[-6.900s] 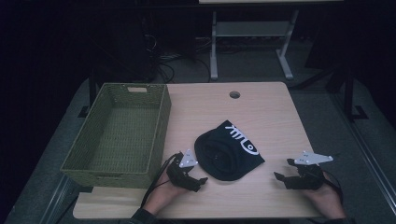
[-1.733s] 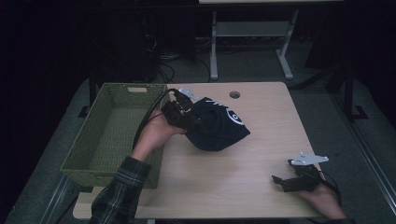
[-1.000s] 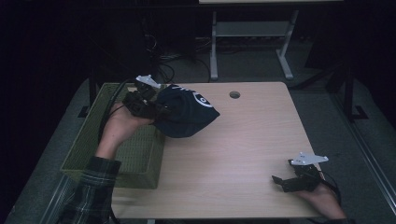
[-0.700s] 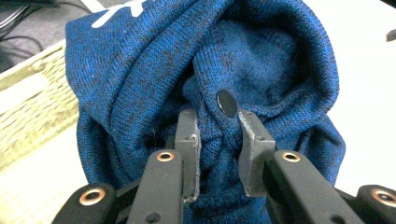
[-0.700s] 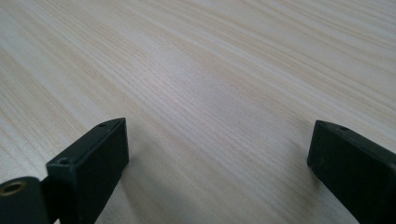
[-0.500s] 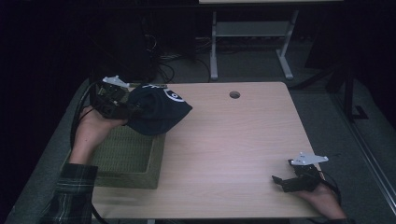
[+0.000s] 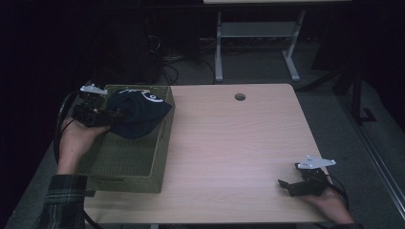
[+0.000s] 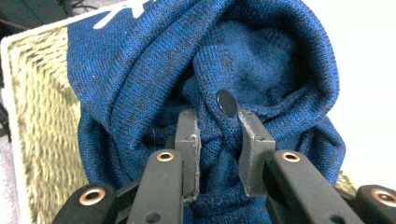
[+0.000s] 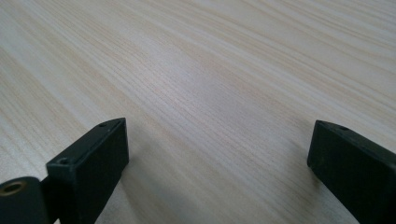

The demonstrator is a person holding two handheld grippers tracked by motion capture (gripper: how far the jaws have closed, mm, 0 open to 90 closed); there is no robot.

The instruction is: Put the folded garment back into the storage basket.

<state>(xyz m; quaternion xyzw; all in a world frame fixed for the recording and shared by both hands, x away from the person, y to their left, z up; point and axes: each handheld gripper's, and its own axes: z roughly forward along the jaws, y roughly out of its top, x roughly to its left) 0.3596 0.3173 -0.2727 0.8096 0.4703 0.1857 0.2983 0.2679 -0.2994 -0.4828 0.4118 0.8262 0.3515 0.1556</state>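
The left hand-held gripper (image 7: 114, 116), clamped on a fold of the dark blue knitted cap (image 7: 138, 113), holds it above the woven green basket (image 7: 125, 164). I judge the next move: lower and release. The right hand-held gripper (image 7: 286, 186) rests open on the table (image 7: 229, 143).

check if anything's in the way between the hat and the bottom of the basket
Nothing visible blocks it. The left claw is shut on the blue knit hat, which hangs over the woven basket, already past its rim. The basket floor below the hat looks bare.
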